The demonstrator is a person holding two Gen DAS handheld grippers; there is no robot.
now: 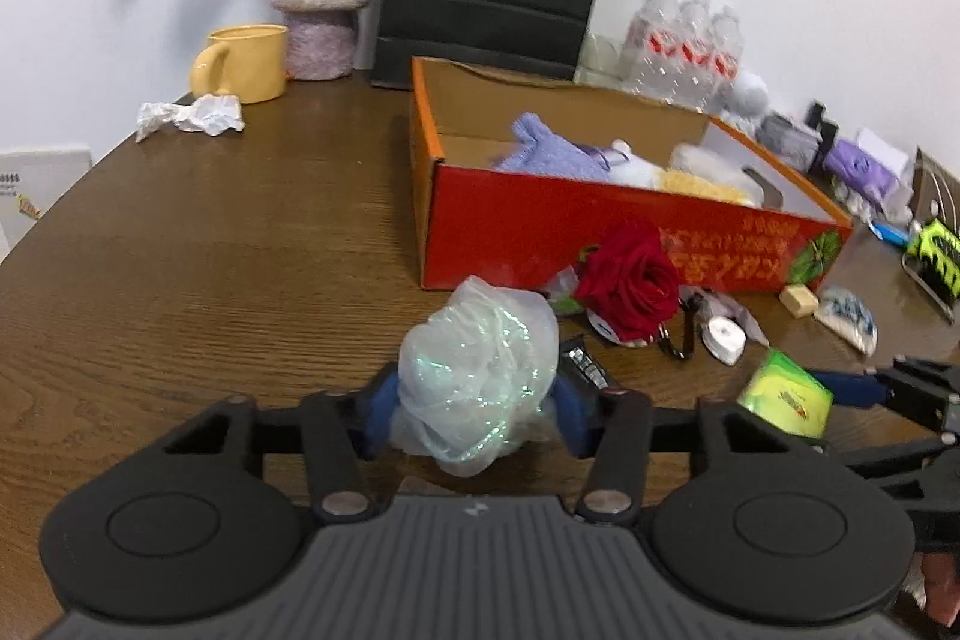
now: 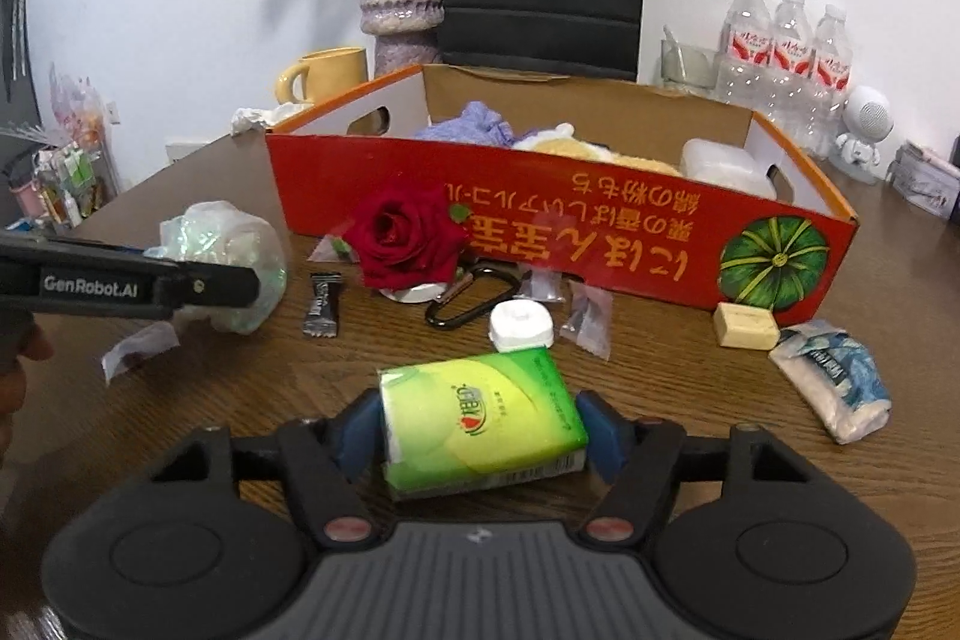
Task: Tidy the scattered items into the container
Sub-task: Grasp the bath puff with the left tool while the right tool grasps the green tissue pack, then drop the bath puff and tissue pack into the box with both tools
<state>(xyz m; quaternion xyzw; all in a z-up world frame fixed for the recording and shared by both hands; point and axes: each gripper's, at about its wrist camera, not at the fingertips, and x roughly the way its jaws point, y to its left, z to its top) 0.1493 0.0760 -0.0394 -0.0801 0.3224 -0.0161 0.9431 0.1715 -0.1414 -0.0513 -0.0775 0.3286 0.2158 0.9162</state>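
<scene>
In front of the red box (image 2: 558,244), the left gripper (image 1: 477,409) is clamping the crumpled plastic bag (image 1: 480,364) and the right gripper (image 2: 480,430) is bracketing the tissue pack (image 2: 480,418); confirm pad contact on both sides, then lift each item clear of the rim.

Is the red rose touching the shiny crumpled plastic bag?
Apart. The right wrist view shows bare brown wooden table between the red rose and the shiny crumpled plastic bag.

Red rose (image 2: 408,235) blocks the box's (image 2: 600,244) near wall; tabletop (image 1: 210,268) left lies bare.
</scene>
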